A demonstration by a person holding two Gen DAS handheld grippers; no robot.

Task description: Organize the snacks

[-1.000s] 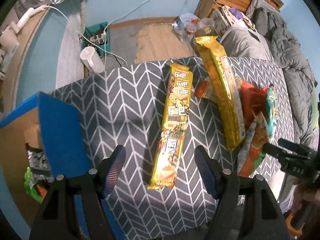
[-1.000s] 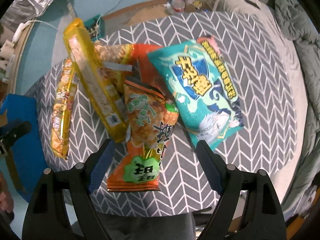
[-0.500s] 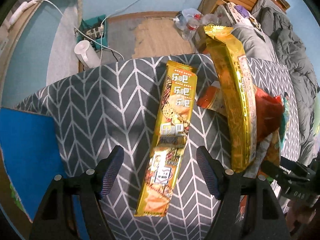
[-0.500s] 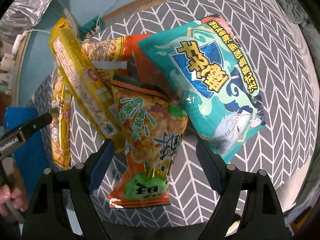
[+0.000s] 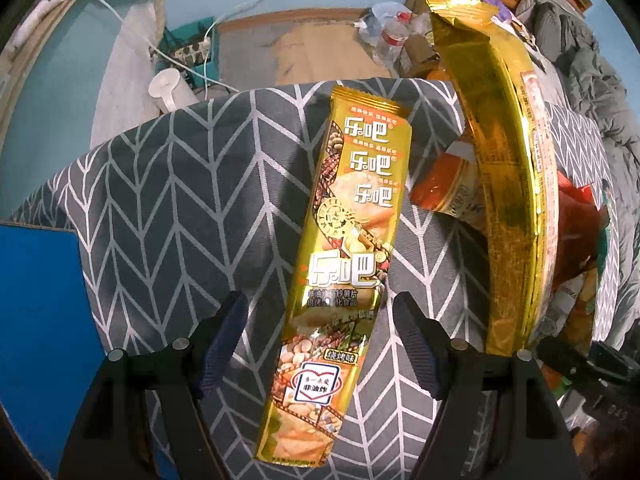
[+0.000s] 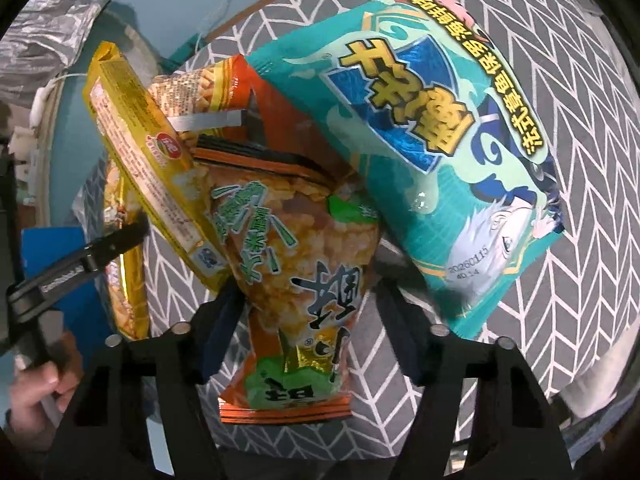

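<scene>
A long gold chip pack (image 5: pixel 344 248) lies on the grey chevron cloth (image 5: pixel 180 208). My left gripper (image 5: pixel 320 320) is open, its fingers on either side of the pack's lower half. A second long gold pack (image 5: pixel 508 168) leans on a pile to the right. In the right wrist view my right gripper (image 6: pixel 304 312) is open around an orange and green snack bag (image 6: pixel 296 248). A teal bag (image 6: pixel 432 152) lies to its right, and the second gold pack (image 6: pixel 148 152) lies to its left. The left gripper also shows in the right wrist view (image 6: pixel 76 268).
A blue box flap (image 5: pixel 36 320) sits at the table's left edge. Beyond the table are a wooden floor, a power strip (image 5: pixel 188 52), a white cup (image 5: pixel 172 92) and bottles (image 5: pixel 384 36). A grey duvet (image 5: pixel 592 72) lies at the right.
Both grippers have moved down and forward. The left one now straddles the long gold pack. The right one now straddles the orange and green bag. Both stay open.
</scene>
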